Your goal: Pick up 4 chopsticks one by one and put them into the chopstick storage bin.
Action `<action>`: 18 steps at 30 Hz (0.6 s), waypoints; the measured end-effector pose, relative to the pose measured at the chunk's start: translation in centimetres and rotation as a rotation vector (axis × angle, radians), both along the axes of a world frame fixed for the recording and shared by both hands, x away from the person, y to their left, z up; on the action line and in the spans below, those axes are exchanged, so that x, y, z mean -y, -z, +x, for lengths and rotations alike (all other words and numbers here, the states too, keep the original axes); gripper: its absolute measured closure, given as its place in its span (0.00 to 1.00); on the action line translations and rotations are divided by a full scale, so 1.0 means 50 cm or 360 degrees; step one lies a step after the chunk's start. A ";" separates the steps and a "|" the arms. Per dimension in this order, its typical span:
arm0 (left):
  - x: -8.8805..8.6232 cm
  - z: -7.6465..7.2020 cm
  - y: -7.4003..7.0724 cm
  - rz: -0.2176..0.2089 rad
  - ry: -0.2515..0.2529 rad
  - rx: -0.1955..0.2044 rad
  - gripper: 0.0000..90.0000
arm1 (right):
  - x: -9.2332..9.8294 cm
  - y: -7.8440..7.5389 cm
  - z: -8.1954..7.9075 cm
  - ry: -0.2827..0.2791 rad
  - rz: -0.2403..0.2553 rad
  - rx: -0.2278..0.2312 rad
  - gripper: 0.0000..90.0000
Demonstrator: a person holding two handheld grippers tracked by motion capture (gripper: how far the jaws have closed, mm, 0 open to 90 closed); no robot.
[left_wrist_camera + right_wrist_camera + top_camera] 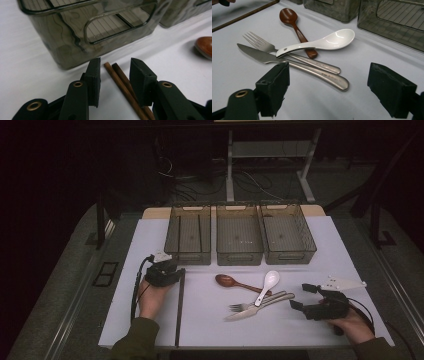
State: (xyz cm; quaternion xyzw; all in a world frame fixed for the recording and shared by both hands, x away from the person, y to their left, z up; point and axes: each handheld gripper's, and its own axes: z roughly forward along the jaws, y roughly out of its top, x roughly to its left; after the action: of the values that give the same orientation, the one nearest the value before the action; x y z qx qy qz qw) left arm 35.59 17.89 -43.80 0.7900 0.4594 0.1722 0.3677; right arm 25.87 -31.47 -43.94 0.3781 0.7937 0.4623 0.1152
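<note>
Here the left gripper [115,72] straddles the chopsticks [120,80] ungripped, the right gripper [328,82] gapes; knife [294,65] engraving unreadable.

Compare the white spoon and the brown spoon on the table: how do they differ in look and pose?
The white spoon is glossy and pale with a broad, deep bowl; the brown spoon is dark reddish and wood-like, with a smaller oval bowl. The white spoon lies on top, its handle crossing the brown spoon's handle, the fork and the knife; the brown spoon lies underneath, on the table. Both rest bowl-up, untouched by either gripper.
</note>
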 end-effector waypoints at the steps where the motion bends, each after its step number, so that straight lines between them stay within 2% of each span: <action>1: 0.004 0.004 0.002 -0.0004 -0.0007 -0.0005 0.66 | 0.000 0.000 0.000 -0.0002 -0.0004 0.0002 0.20; 5: 0.014 0.012 0.007 0.0022 -0.0036 -0.0028 0.65 | 0.000 0.000 0.000 -0.0005 -0.0005 0.0004 0.20; 15: 0.029 0.022 0.019 0.0073 -0.0041 -0.0064 0.67 | -0.001 0.000 -0.001 -0.0005 -0.0007 0.0006 0.20; 18: 0.029 0.021 0.018 0.0078 -0.0042 -0.0053 0.67 | -0.001 -0.001 -0.001 -0.0005 -0.0004 0.0006 0.20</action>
State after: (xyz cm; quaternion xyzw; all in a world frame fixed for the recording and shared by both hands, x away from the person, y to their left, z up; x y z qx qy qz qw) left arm 36.63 16.42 -44.72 0.7954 0.4715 0.1752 0.3382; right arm 25.81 -31.43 -43.90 0.3759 0.7946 0.4623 0.1165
